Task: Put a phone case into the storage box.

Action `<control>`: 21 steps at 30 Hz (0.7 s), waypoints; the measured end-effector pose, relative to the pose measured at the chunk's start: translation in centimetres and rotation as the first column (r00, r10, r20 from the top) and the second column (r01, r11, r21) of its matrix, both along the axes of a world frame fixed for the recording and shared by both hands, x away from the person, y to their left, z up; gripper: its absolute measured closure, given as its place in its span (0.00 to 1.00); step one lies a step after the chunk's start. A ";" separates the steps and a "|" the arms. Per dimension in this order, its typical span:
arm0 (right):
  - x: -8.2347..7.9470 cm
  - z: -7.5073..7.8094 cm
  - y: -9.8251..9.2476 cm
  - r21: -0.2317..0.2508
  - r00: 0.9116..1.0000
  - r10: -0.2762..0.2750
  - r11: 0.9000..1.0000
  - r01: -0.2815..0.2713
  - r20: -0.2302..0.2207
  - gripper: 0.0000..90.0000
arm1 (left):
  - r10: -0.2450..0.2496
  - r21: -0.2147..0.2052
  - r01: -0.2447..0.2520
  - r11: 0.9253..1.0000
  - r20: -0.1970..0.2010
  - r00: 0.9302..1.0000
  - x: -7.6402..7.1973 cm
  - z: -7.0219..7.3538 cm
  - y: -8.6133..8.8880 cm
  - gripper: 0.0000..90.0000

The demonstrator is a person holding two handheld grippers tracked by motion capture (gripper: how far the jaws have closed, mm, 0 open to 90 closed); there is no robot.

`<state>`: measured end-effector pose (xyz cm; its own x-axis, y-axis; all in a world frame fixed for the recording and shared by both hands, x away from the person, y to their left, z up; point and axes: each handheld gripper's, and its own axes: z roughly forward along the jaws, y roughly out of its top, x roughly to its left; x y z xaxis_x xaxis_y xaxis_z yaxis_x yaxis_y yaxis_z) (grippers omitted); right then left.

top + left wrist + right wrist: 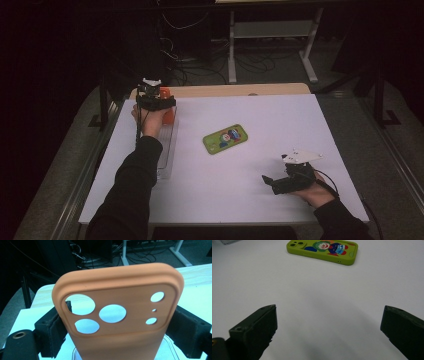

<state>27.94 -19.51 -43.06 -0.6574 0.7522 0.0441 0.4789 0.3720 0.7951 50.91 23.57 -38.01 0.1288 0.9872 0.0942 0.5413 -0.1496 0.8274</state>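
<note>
A lab: floor cables (pixel 200 65) and bare desk frames (pixel 272 30).

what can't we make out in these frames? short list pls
- Orange phone case: its lower end is cut off by the bottom edge of the left gripper view; in the high view the left gripper and hand cover most of it.
- Clear tray: the person's forearm hides part of it in the high view, and its contents cannot be told.
- Green phone case: its print is too small to read in the high view.

orange phone case (pixel 120 315) cut off below, clear tray (pixel 167 150) partly behind forearm
</note>
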 end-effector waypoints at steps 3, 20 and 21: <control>0.0 0.0 0.0 -0.002 1.000 0.002 1.000 -0.002 -0.002 0.00 | 0.004 -0.017 -0.004 1.000 0.003 1.000 0.1 0.0 0.2 0.08; -0.1 0.0 0.0 -0.007 1.000 0.003 1.000 -0.003 0.004 0.00 | -0.084 -0.059 0.084 0.995 -0.001 0.996 -1.7 1.9 2.1 0.00; -0.1 0.0 0.0 -0.007 1.000 0.002 1.000 -0.002 0.004 0.00 | -0.097 -0.057 0.097 0.994 -0.004 0.995 -2.1 2.1 2.3 0.00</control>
